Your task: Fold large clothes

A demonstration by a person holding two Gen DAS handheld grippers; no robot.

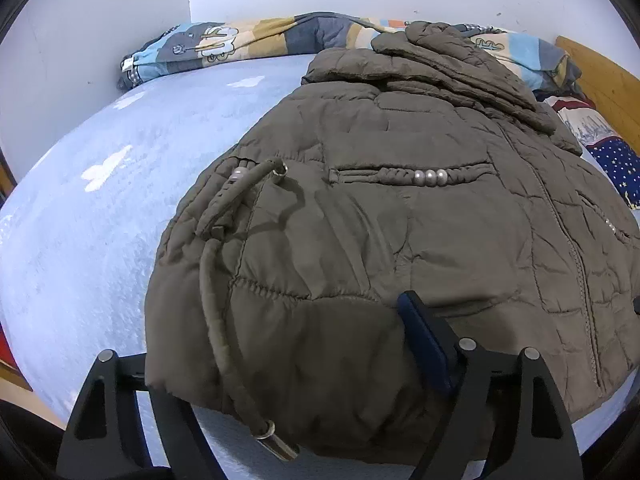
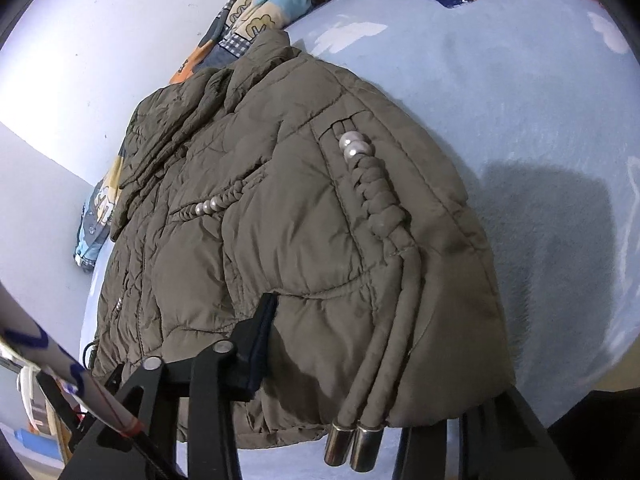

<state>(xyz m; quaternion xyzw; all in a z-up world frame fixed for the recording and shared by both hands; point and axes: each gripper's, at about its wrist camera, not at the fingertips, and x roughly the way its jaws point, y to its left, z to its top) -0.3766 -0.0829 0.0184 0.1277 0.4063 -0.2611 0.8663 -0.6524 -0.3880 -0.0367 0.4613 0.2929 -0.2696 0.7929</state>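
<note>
An olive-brown quilted jacket (image 1: pixel 400 208) lies folded on a light blue bed (image 1: pixel 100 200), with pearl-trimmed pockets and drawcords with metal tips (image 1: pixel 276 442). My left gripper (image 1: pixel 288 364) straddles the jacket's near hem; one finger (image 1: pixel 424 340) rests on top, the other is hidden under the fabric. In the right wrist view the jacket (image 2: pixel 280 220) fills the middle. My right gripper (image 2: pixel 360 360) straddles its hem corner; one finger (image 2: pixel 260 336) lies on top, the other is hidden below. I cannot tell whether either grip is closed on the hem.
A patterned quilt (image 1: pixel 240 44) is bunched along the white wall at the far side. A star-print cloth (image 1: pixel 616 160) and a wooden headboard (image 1: pixel 600 76) are at the right. The bed (image 2: pixel 520 120) stretches right of the jacket.
</note>
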